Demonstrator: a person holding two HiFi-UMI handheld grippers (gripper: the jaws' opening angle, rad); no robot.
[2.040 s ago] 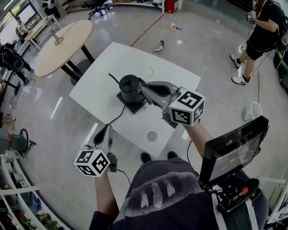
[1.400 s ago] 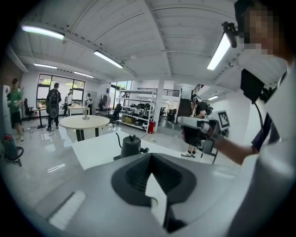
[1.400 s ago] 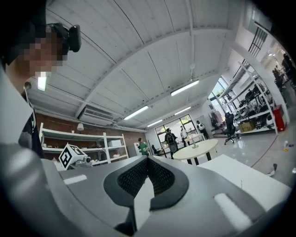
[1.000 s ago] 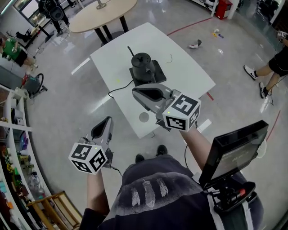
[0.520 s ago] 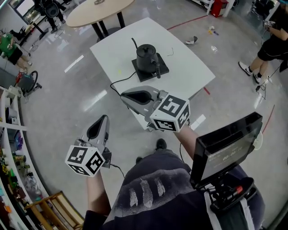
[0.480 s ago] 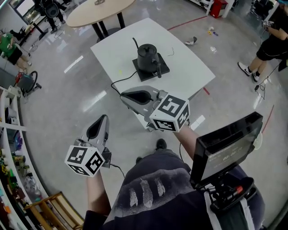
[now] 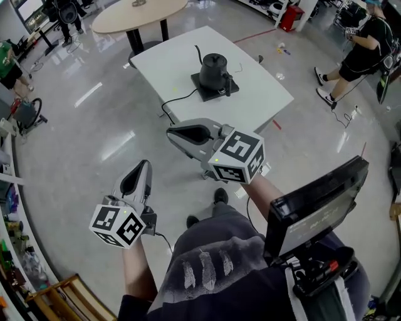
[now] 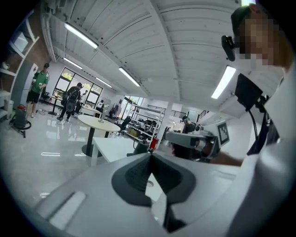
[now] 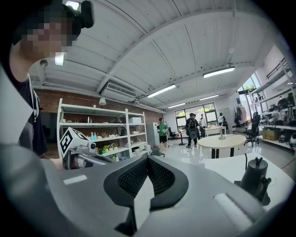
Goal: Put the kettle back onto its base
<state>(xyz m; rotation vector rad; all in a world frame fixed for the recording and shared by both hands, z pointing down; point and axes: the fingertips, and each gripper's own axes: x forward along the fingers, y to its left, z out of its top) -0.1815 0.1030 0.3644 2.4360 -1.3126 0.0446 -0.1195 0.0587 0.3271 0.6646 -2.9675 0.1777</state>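
Observation:
The black gooseneck kettle (image 7: 213,66) stands on its dark square base (image 7: 204,93) on the white table (image 7: 257,103), far ahead in the head view. Both grippers hang over the grey floor, well short of the table. My right gripper (image 7: 170,133) is shut and holds nothing; its view shows the kettle (image 9: 255,179) low at the right. My left gripper (image 7: 146,164) is lower left, its jaws closed together and empty. In the left gripper view the white table (image 8: 113,146) lies ahead and the right gripper (image 8: 192,139) crosses at the right.
A black cord (image 7: 177,100) runs from the base off the table's near edge. A round beige table (image 7: 139,11) stands beyond. A person (image 7: 360,53) stands at the far right. Shelves (image 9: 106,134) line one wall. A screen (image 7: 313,210) hangs at my chest.
The table and kettle have drawn farther away in the head view as I backed off. Both grippers came away with me, still shut; the right one left the kettle on its base.

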